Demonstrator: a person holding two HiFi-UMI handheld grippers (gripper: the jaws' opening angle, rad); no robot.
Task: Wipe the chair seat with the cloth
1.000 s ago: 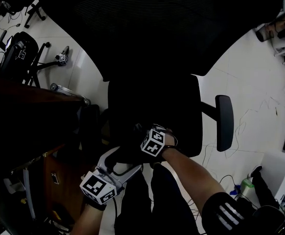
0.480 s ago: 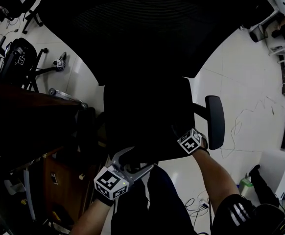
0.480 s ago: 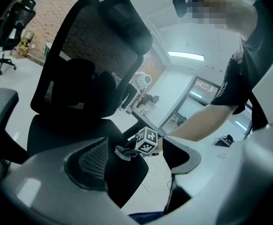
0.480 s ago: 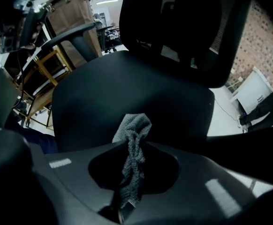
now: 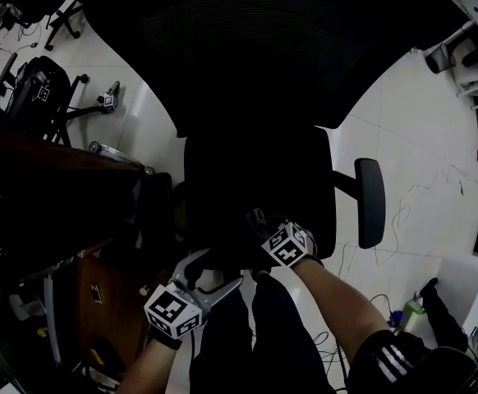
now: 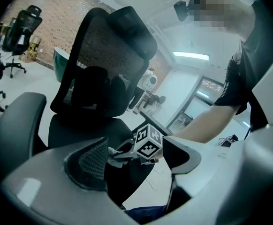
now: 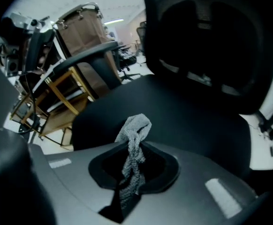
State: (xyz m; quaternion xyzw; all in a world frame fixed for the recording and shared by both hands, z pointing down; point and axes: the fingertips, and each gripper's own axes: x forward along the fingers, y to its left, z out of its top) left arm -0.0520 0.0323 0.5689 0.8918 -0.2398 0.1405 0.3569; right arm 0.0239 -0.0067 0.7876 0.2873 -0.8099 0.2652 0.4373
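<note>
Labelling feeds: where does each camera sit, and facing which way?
Head view: on the head, steeply down at chair seat; both forearms, left gripper, right gripper.
Left gripper view: on it, toward backrest; open jaws, right forearm.
Right gripper view: on it, across the seat; jaws clamp cloth.
All share the seat.

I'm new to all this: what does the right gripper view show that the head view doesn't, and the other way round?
Only the right gripper view: a grey cloth pinched in the right claw, its loose end standing up, and a wooden frame off to the side. Only the head view: the left claw, jaws apart, plus the white floor and the person's legs. Both: the black chair seat and its backrest.
</note>
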